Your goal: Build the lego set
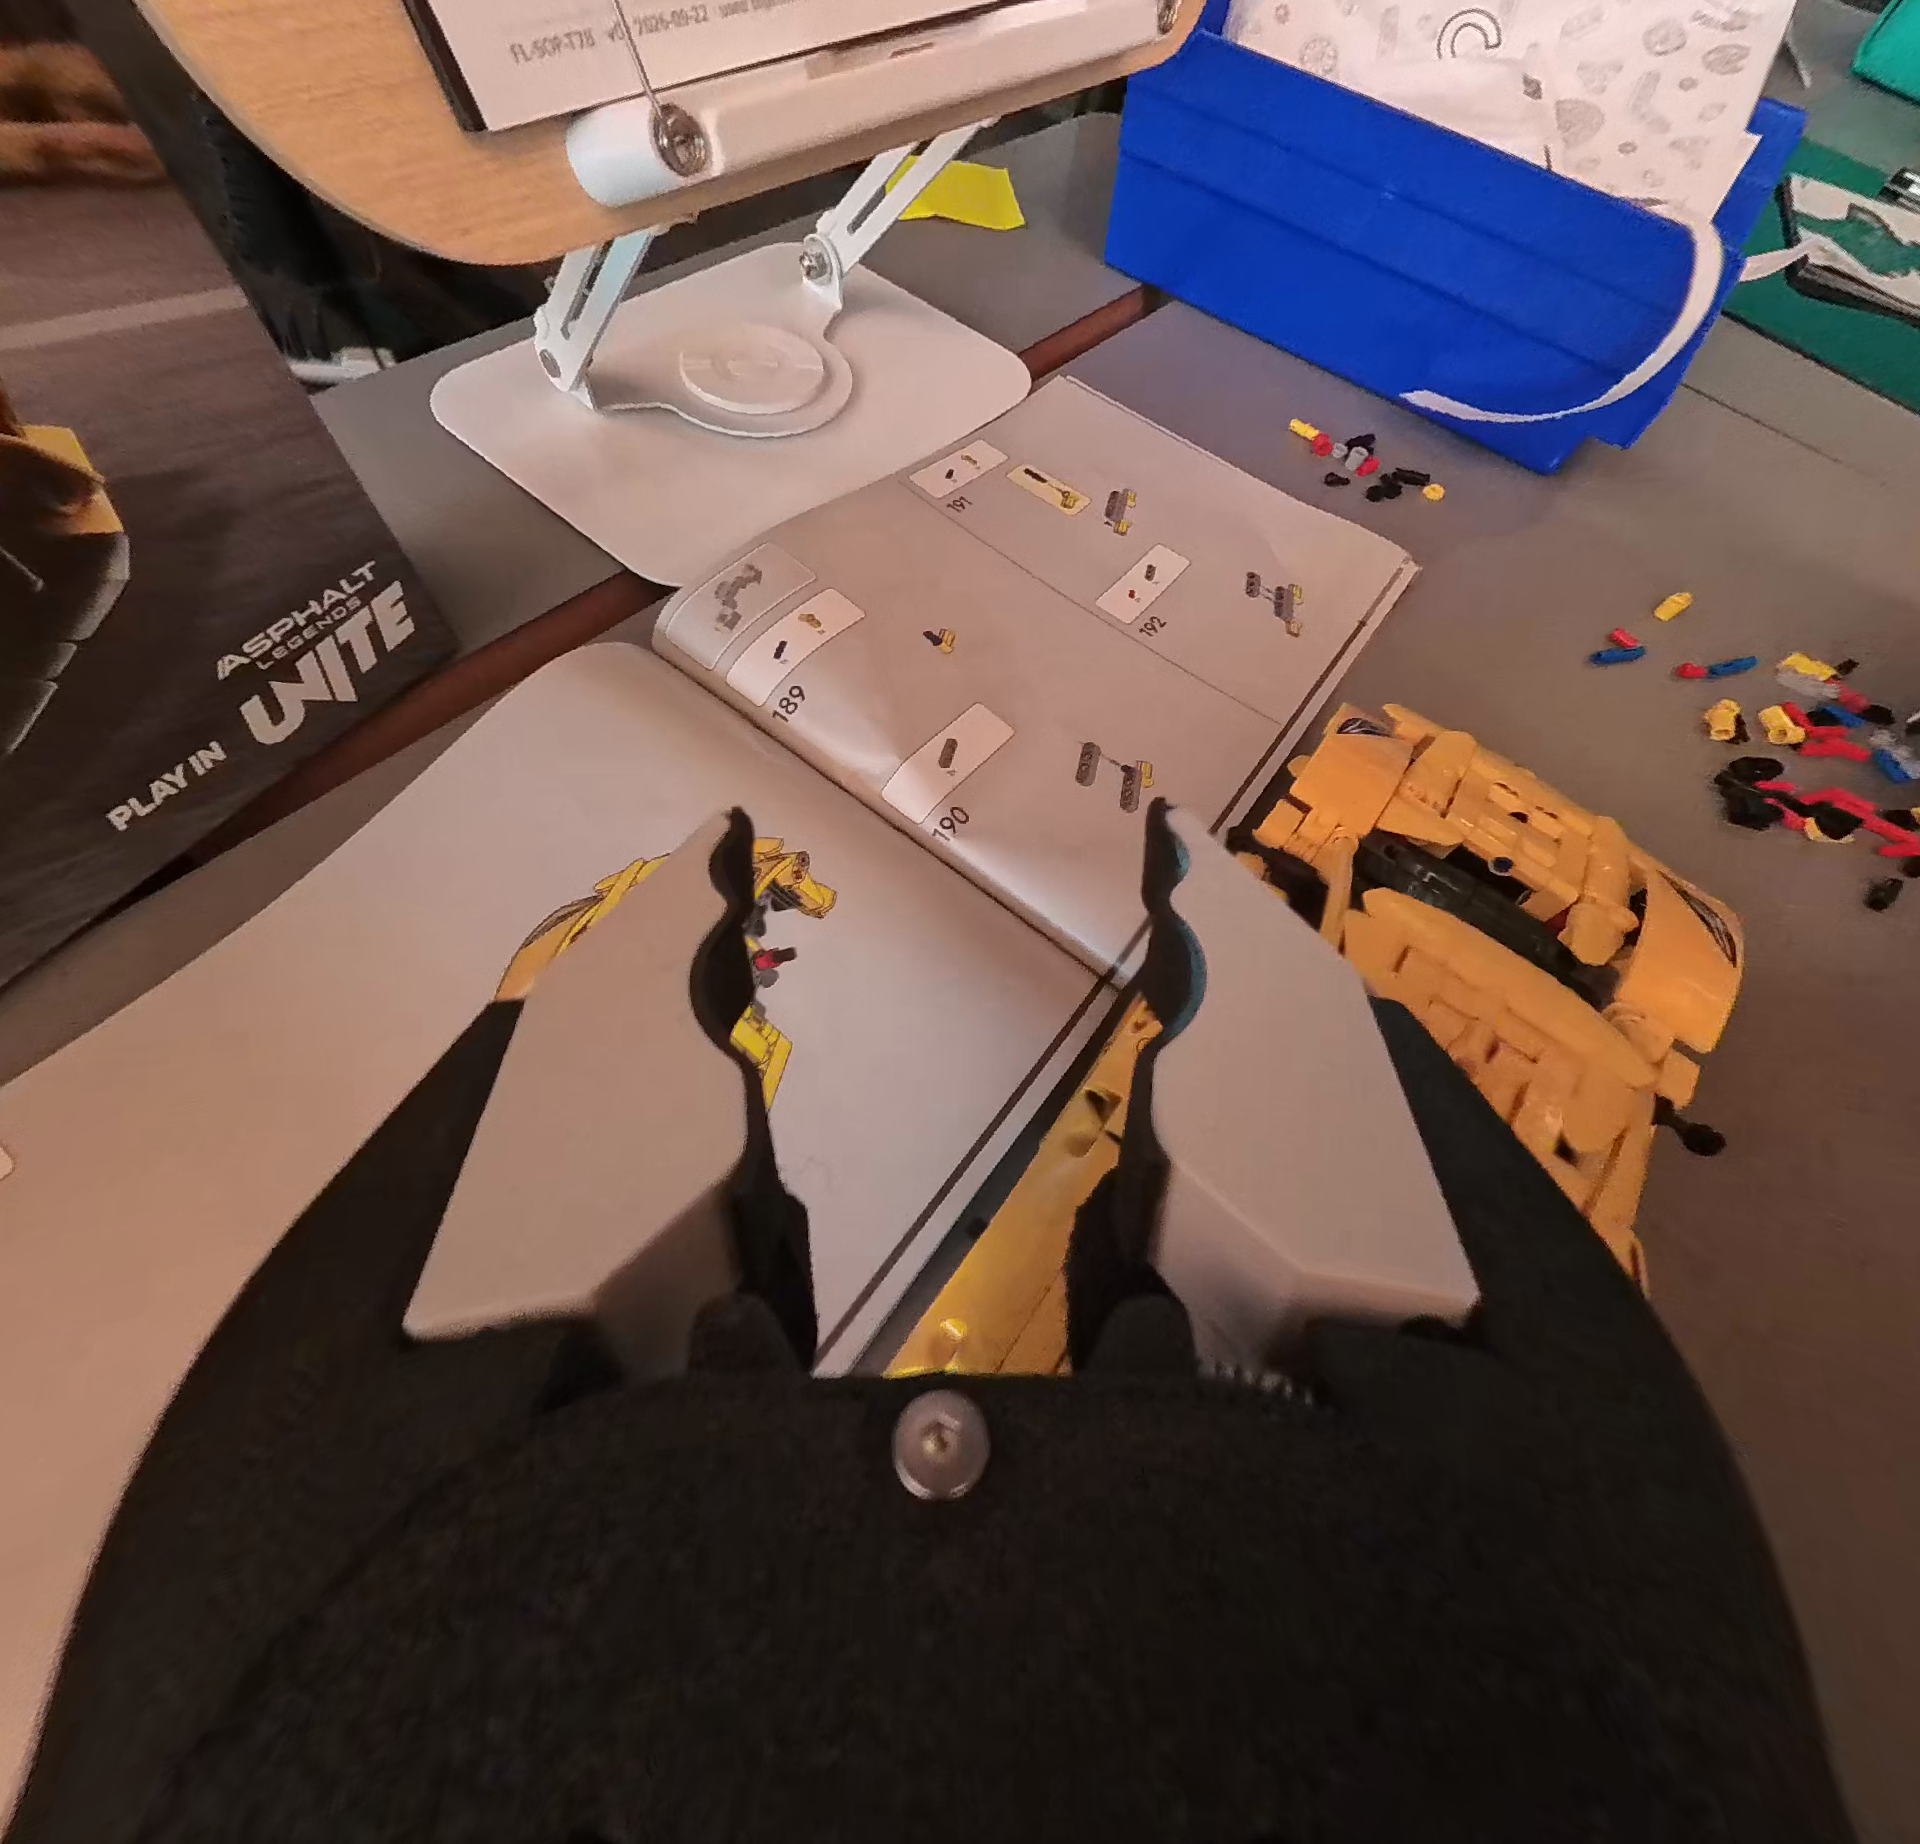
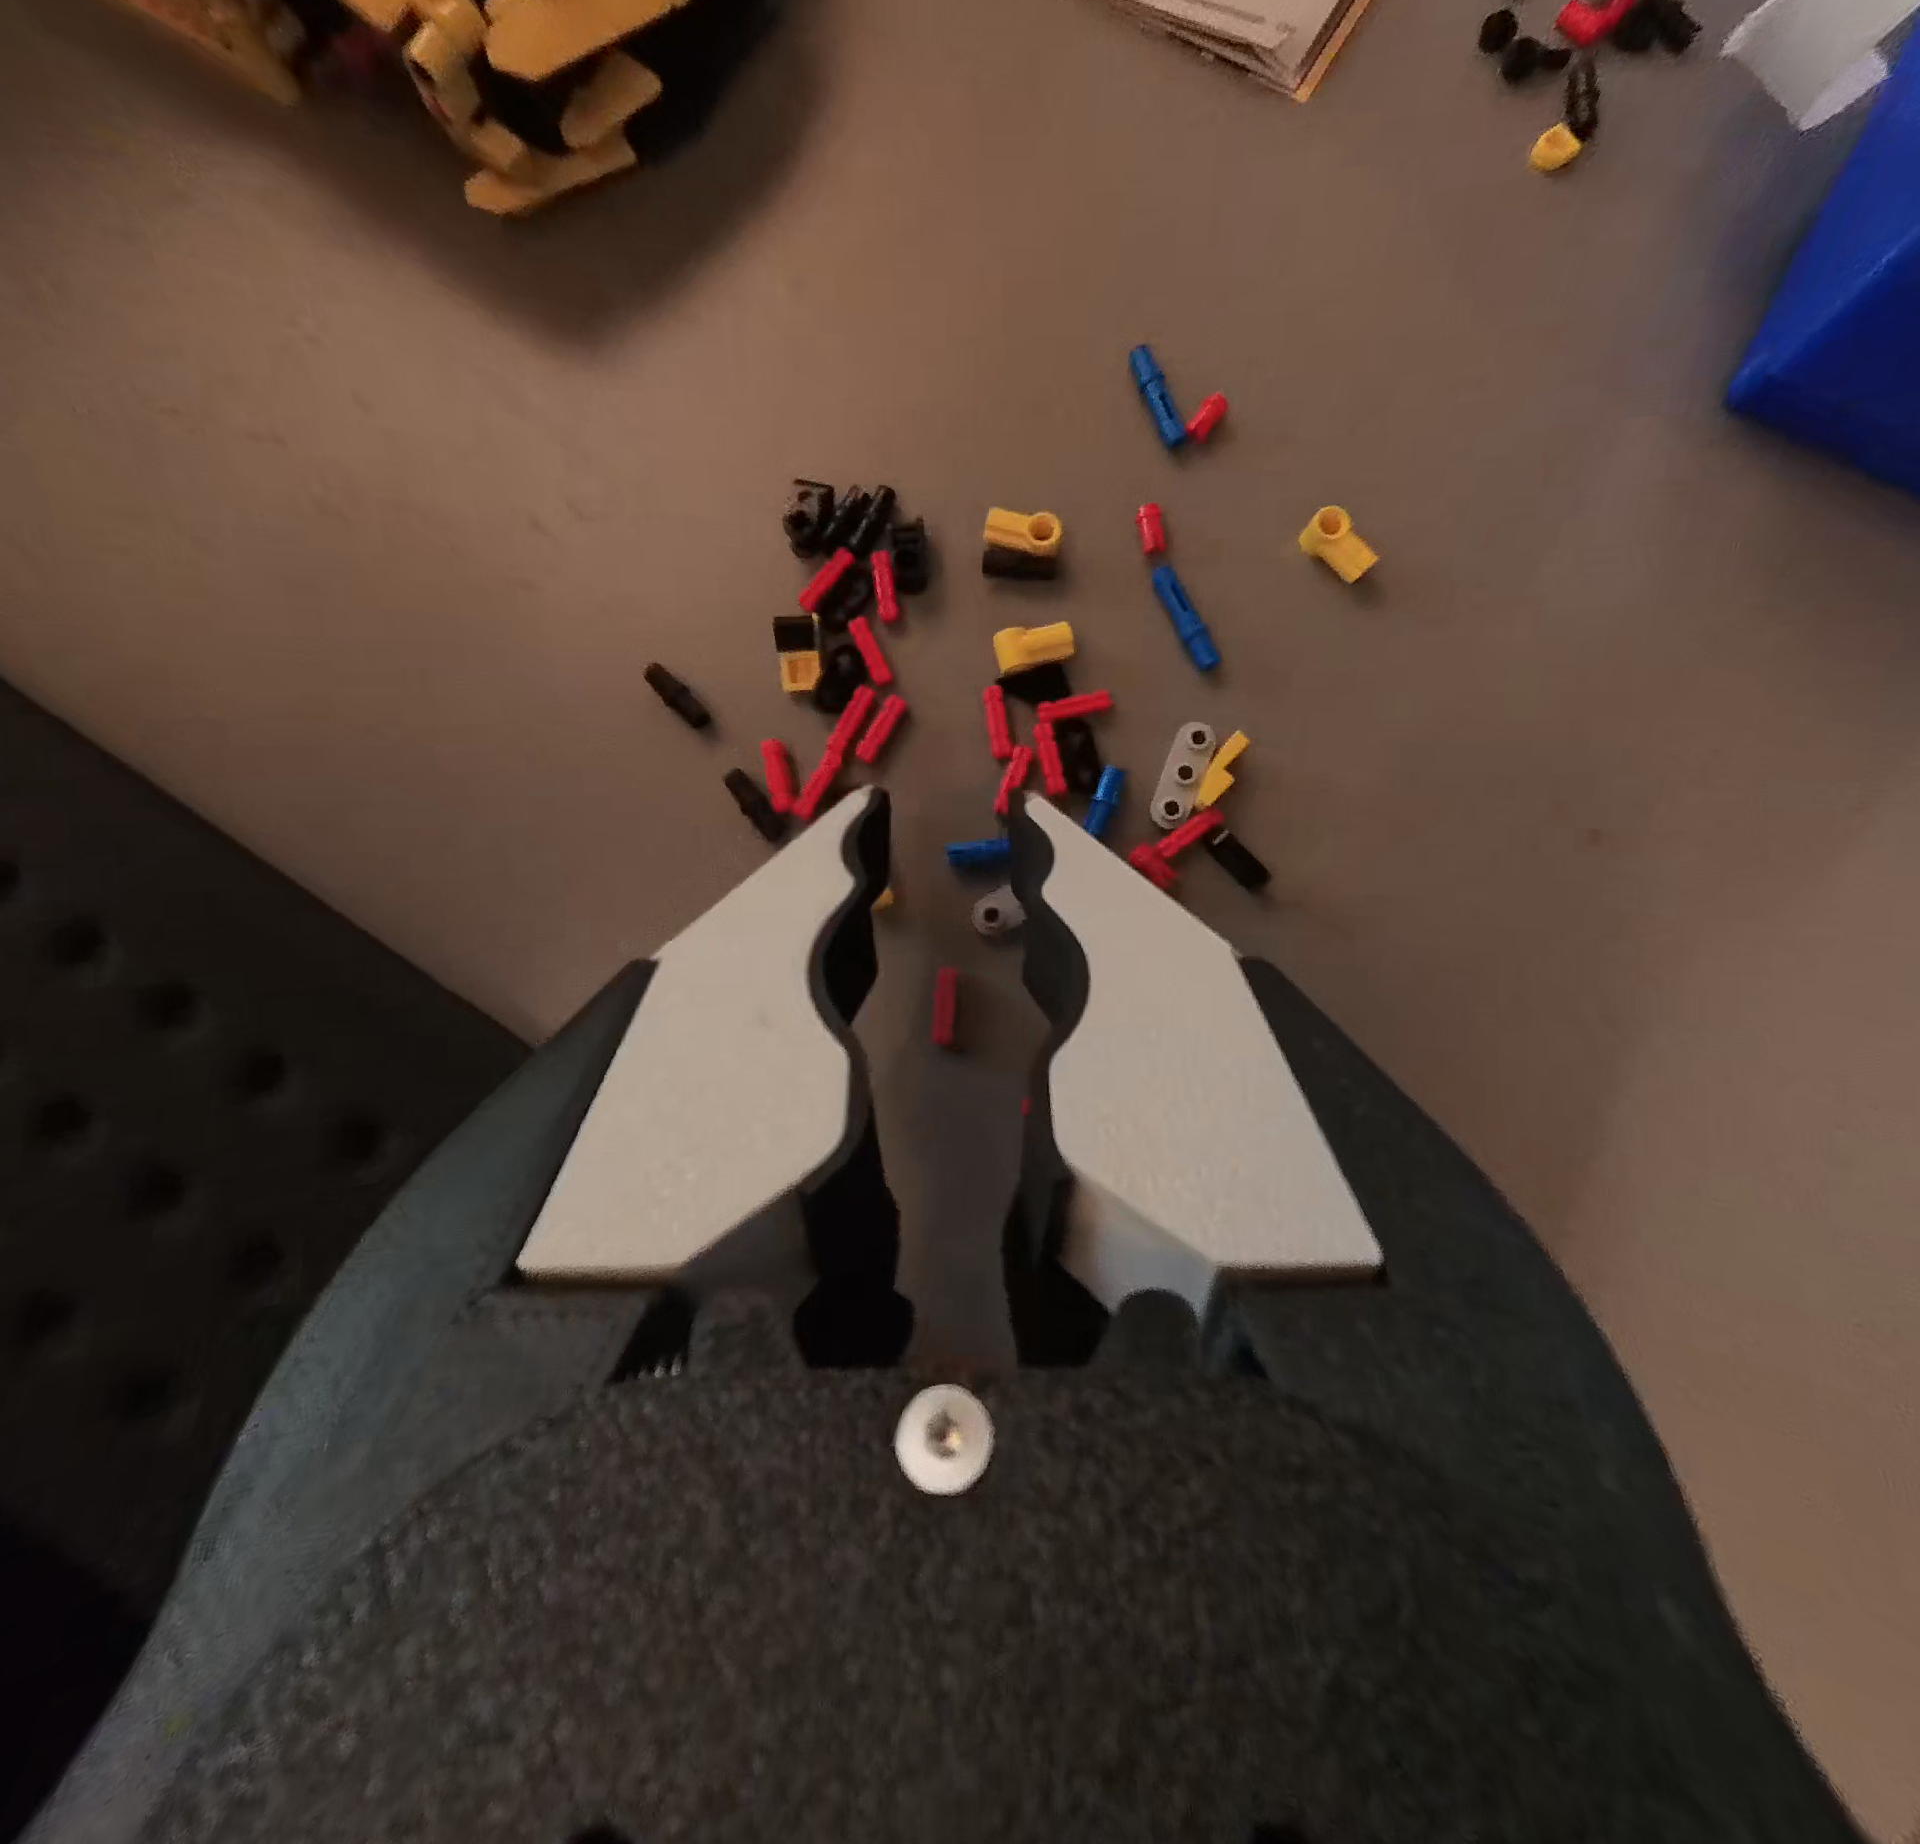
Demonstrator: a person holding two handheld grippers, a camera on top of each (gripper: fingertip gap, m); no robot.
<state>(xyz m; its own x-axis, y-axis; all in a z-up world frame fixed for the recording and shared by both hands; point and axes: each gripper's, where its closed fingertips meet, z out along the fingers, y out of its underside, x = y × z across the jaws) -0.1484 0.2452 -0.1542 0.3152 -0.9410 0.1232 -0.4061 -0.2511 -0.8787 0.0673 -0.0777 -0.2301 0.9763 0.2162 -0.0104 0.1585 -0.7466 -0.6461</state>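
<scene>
1. One partly built yellow lego car [image 1: 1496,921] lies on the grey worktop [image 1: 1558,568] at centre right of the left wrist view, just beside the right edge of the open instruction booklet [image 1: 1018,651]. In the right wrist view the car [image 2: 540,59] sits at the upper left of the frame.
2. Loose lego pieces [image 2: 997,693] in red, black, blue, yellow and grey are scattered at the centre of the right wrist view. The same scatter [image 1: 1808,745] shows at the right edge of the left wrist view.
3. A smaller cluster of pieces [image 1: 1361,464] lies farther up the frame, near the blue bin [image 1: 1392,236].
4. The left tongs [image 1: 945,828] are spread wide and hold nothing. They hang over the booklet, with the right finger in front of the car's near edge.
5. The right tongs [image 2: 951,807] are parted with a narrow gap and grip nothing. Their tips are over the near edge of the scatter. A single red pin [image 2: 943,1005] and a small grey piece [image 2: 995,909] show on the worktop between the fingers.
6. The blue bin at the upper right of the left wrist view holds printed white paper [image 1: 1538,59].
7. A white stand [image 1: 727,392] carrying a wooden board [image 1: 312,121] stands at the upper centre, its base touching the booklet's far edge.
8. A dark printed box [image 1: 187,589] fills the left edge of that view.
</scene>
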